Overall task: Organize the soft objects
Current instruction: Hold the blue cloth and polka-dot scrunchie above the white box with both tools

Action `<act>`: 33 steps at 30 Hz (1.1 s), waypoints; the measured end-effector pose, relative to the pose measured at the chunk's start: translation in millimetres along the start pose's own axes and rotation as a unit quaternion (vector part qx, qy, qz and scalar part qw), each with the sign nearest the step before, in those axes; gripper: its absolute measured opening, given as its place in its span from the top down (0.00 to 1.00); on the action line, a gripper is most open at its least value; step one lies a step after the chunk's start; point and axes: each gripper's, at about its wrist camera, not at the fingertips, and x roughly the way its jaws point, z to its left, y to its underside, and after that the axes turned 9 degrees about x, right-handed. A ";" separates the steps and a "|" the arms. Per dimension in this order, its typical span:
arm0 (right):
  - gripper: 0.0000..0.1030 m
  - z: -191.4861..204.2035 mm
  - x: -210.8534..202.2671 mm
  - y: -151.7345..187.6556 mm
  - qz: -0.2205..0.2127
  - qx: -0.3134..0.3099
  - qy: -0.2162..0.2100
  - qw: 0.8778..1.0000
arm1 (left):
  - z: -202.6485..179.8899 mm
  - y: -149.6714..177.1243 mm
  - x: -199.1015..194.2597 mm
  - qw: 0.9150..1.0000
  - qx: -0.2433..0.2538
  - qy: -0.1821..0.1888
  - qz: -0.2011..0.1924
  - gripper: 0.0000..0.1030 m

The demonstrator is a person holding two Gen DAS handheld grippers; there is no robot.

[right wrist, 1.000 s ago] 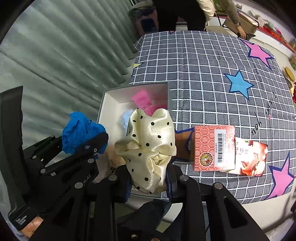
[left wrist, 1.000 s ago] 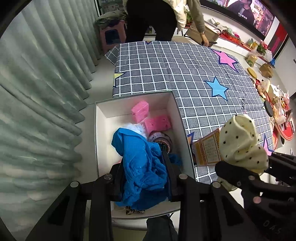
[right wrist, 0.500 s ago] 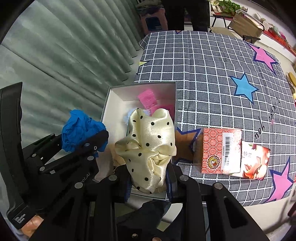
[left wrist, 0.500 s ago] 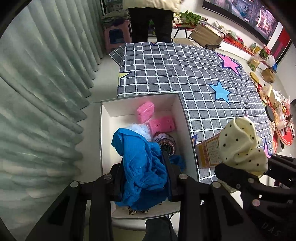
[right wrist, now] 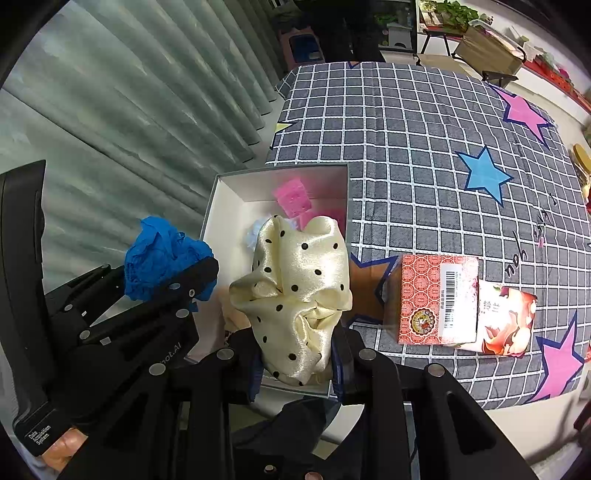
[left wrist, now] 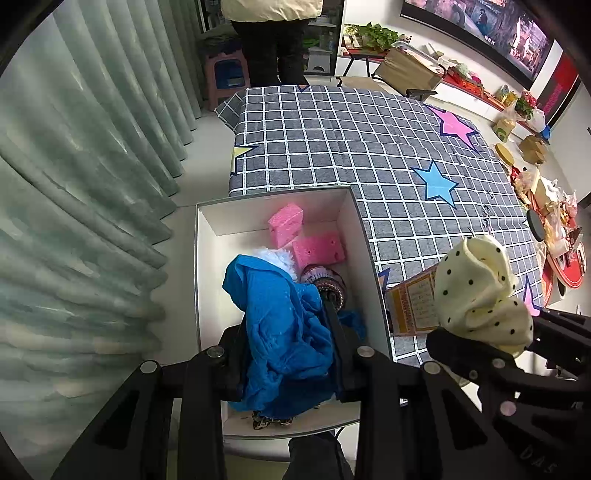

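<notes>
We are looking down at a grid-and-stars tablecloth (left wrist: 351, 147), white open box (left wrist: 207, 280) sitting at its near-left edge, left gripper (left wrist: 286, 339) clamping a blue cloth (left wrist: 280, 325) over the box, right gripper (right wrist: 297, 350) pinching a cream polka-dot satin cloth (right wrist: 299, 284) above its near edge, pink foam blocks (left wrist: 286, 223) lying inside at the far end.

Probably a home living room — curtains (left wrist: 92, 184), wall television (left wrist: 480, 29), houseplant (left wrist: 373, 35)

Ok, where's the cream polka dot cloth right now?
The cream polka dot cloth is clamped in the right gripper, held above the near end of the white box, beside the left gripper's blue cloth.
</notes>
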 end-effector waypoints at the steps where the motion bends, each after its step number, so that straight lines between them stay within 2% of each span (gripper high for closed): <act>1: 0.71 0.3 -0.1 0.1 0.000 0.000 0.000 1.000 | 0.2 -0.4 0.1 1.000 0.000 0.000 0.000 0.67; 18: 0.71 2.1 0.5 -1.1 0.001 0.004 0.003 1.000 | -0.4 -1.7 1.7 1.000 0.000 0.003 0.003 0.67; 33: 0.71 4.6 9.8 -5.2 0.016 0.000 0.003 1.000 | 8.0 1.6 15.0 1.000 -0.021 0.007 0.020 0.67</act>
